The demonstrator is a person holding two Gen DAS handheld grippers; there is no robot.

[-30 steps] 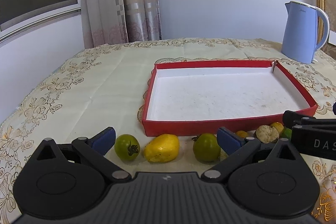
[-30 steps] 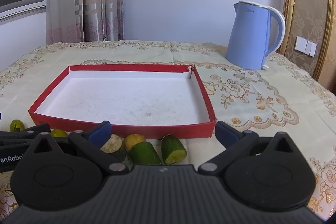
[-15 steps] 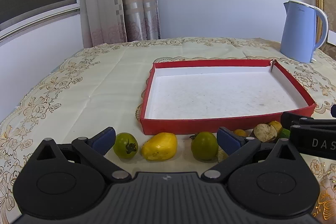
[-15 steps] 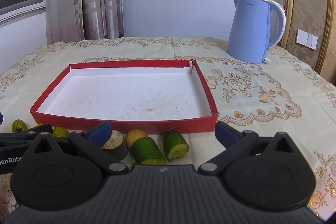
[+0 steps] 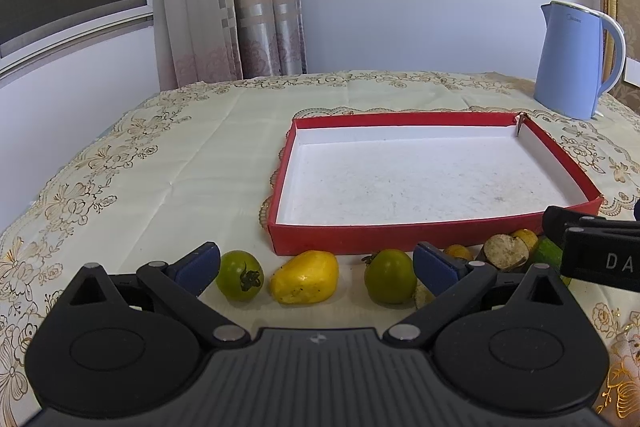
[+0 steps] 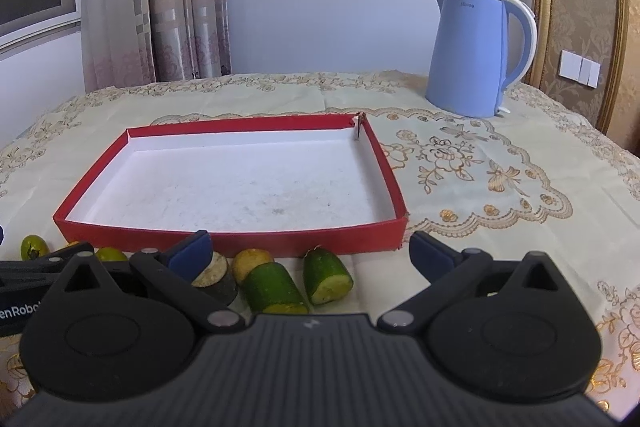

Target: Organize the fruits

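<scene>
Left wrist view: the left gripper point(image 5: 316, 263) is holding its fingers wide apart and empty, low over the desk point(image 5: 168, 171). Between them a green tomato point(image 5: 240, 275), a yellow fruit point(image 5: 305, 277) and a second green tomato point(image 5: 389, 280) are lying in a row just before the empty red tray point(image 5: 360, 235).

Right wrist view: the right gripper point(image 6: 310, 251) is likewise spreading its fingers, gripping nothing. Two green cut pieces point(image 6: 328, 275), a small yellow fruit point(image 6: 253, 264) and a brown cut piece point(image 6: 214, 273) are sitting beside the tray's near wall. A blue kettle point(image 6: 468, 53) is standing behind.

pale fruit piece point(image 5: 422, 297) half hidden behind left tool's finger, right tool point(image 5: 600, 259) cut off at edge
</scene>
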